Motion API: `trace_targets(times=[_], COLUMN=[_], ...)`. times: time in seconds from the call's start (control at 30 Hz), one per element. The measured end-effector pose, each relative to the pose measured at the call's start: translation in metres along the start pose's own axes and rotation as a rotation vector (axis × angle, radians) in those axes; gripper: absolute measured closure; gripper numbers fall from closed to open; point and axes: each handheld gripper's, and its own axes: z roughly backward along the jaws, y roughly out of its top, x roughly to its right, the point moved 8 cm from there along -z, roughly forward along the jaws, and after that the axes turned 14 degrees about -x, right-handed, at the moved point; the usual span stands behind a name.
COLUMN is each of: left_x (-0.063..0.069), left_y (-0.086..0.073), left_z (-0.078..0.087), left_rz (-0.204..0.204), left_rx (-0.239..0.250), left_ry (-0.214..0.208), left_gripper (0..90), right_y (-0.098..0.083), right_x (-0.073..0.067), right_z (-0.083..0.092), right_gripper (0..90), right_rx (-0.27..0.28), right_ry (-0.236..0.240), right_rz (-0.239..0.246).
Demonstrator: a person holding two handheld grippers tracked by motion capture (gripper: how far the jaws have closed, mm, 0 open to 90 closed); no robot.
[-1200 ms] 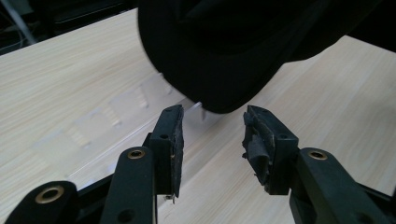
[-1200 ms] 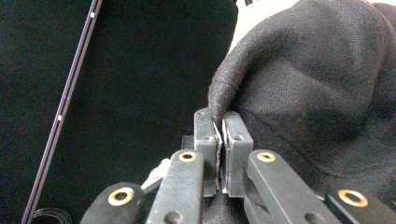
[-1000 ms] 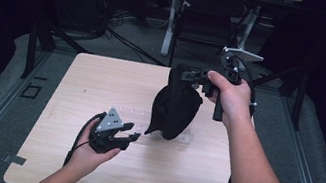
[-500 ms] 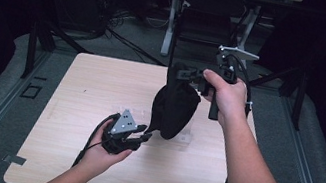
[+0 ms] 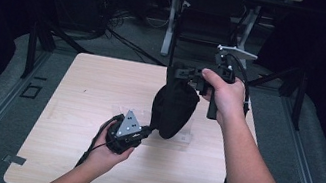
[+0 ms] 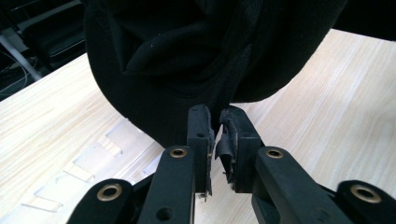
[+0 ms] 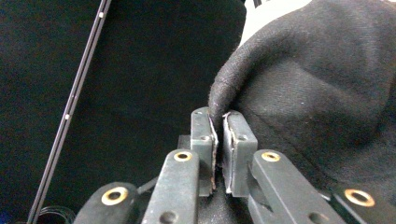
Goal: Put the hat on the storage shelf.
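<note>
Above the middle of the wooden surface point(image 5: 77, 107) hangs a black cloth garment point(image 5: 173, 108). Right tongs point(image 5: 185, 72) clench its top edge, while left tongs point(image 5: 148, 130), having just been closing, pinch its lower near fold.

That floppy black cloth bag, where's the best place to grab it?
By its thin edges: the black cloth bag sags, so folds pinch easily. The right gripper clamps the top edge from the side; the left gripper, its jaws just closing, pinches the bottom fold from below.
</note>
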Motion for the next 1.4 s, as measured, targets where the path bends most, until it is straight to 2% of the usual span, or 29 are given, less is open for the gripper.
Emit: trace_targets(times=[0.17,0.3,0.37,0.47,0.8,0.9,1.1,1.2,1.27,1.3,1.37,1.4], left_x=[-0.001,-0.003,-0.004,-0.007,-0.011,-0.013,-0.019,-0.023,-0.027,-0.028,-0.029,-0.029], left_y=[-0.003,-0.006,-0.007,-0.009,-0.019,-0.021,-0.036,-0.055,-0.062,-0.065,-0.067,-0.07], left_z=[0.002,0.003,0.004,0.005,0.007,0.007,0.005,-0.006,-0.006,-0.007,-0.007,-0.007], left_rz=[-0.001,0.006,0.009,0.019,0.009,0.022,0.035,0.06,0.079,0.092,0.095,0.098], left_rx=[0.0,-0.004,-0.003,-0.006,-0.017,-0.019,-0.045,-0.096,-0.092,-0.09,-0.09,-0.091], left_ry=[0.023,0.031,0.03,0.038,0.054,0.053,0.068,0.063,0.069,0.058,0.062,0.055], left_gripper=[83.7,85.0,85.5,86.0,86.3,86.4,86.5,86.3,86.2,86.2,85.9,85.9], right_y=[-0.001,0.0,-0.001,-0.001,-0.003,-0.003,-0.005,-0.007,-0.007,-0.008,-0.008,-0.008], right_x=[-0.004,-0.011,-0.012,-0.012,-0.006,-0.003,0.003,0.005,0.005,0.006,0.007,0.009], right_z=[-0.001,0.003,0.006,0.011,0.022,0.025,0.032,0.037,0.038,0.039,0.04,0.041], right_gripper=[80.6,79.3,79.9,79.4,78.5,78.4,78.3,78.2,78.2,78.0,77.7,77.3], right_rx=[-0.005,0.011,0.008,0.015,0.031,0.04,0.042,0.048,0.047,0.048,0.048,0.052], right_ry=[0.004,0.031,0.025,0.022,0.011,0.005,-0.015,-0.025,-0.03,-0.034,-0.04,-0.058], right_rz=[0.012,0.02,0.027,0.028,0.02,0.012,0.008,0.009,0.009,0.01,0.01,0.01])
